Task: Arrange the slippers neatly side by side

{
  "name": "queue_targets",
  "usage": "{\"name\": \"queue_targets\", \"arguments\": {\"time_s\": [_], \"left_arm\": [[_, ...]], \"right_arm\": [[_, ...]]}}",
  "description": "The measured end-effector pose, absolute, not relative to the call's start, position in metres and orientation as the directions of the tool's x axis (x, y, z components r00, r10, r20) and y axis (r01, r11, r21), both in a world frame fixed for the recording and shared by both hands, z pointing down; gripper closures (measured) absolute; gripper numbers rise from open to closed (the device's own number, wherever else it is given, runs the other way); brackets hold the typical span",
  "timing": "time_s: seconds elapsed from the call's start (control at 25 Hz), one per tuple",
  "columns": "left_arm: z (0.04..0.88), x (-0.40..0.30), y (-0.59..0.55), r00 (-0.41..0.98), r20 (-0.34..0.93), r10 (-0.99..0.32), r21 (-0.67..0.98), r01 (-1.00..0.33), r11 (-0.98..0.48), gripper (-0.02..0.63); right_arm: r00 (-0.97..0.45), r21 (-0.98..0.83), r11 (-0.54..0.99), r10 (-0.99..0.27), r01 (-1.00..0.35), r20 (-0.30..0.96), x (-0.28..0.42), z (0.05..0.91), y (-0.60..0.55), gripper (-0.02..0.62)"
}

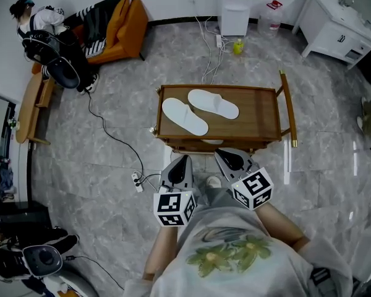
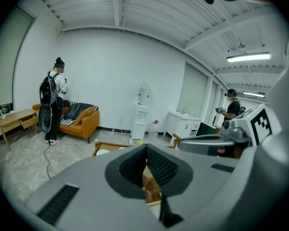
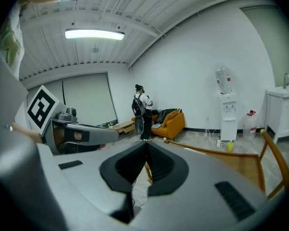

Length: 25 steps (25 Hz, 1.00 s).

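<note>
Two white slippers lie on a low wooden table (image 1: 264,124) in the head view. The left slipper (image 1: 184,116) and the right slipper (image 1: 213,103) overlap at their far-left ends and spread apart toward the right, like a V. Both grippers hover near my body, short of the table's near edge. My left gripper (image 1: 186,158) (image 2: 146,147) is shut and holds nothing. My right gripper (image 1: 220,153) (image 3: 146,144) is shut and empty as well. The gripper views look level across the room, over the table's wooden frame (image 3: 224,154).
A cable and power strip (image 1: 136,181) lie on the floor left of the table. An orange sofa (image 1: 119,31) and a person with a backpack (image 1: 54,42) are at far left. A water dispenser (image 1: 235,8) and a white cabinet (image 1: 334,30) stand at the back.
</note>
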<state>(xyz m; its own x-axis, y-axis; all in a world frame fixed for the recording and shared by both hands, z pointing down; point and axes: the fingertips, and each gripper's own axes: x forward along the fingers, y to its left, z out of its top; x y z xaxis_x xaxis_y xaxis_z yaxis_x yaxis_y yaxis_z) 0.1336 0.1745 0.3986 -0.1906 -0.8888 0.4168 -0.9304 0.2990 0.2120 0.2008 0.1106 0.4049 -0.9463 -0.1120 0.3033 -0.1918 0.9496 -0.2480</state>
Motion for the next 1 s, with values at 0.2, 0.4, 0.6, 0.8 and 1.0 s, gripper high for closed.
{"name": "queue_targets", "arguments": {"time_s": [0.2, 0.4, 0.6, 0.8, 1.0], "left_arm": [[0.407, 0.123, 0.171, -0.178, 0.440, -0.880, 0.226, -0.926, 0.301, 0.591], [0.410, 0.114, 0.152, -0.136, 0.436, -0.890, 0.254, -0.930, 0.267, 0.591], [0.414, 0.092, 0.137, -0.106, 0.444, -0.890, 0.245, -0.941, 0.234, 0.591], [0.429, 0.052, 0.144, -0.102, 0.489, -0.866, 0.256, -0.932, 0.255, 0.591], [0.442, 0.010, 0.146, -0.079, 0.520, -0.851, 0.293, -0.919, 0.265, 0.591]], "right_arm": [[-0.944, -0.263, 0.943, -0.120, -0.205, 0.307, 0.192, 0.406, 0.108, 0.589], [-0.945, -0.261, 0.943, -0.125, -0.208, 0.301, 0.183, 0.409, 0.099, 0.589], [-0.934, -0.279, 0.931, -0.139, -0.237, 0.329, 0.164, 0.422, 0.086, 0.589], [-0.922, -0.291, 0.924, -0.133, -0.248, 0.364, 0.129, 0.434, 0.084, 0.589], [-0.912, -0.310, 0.915, -0.124, -0.257, 0.390, 0.091, 0.446, 0.084, 0.589]]}}
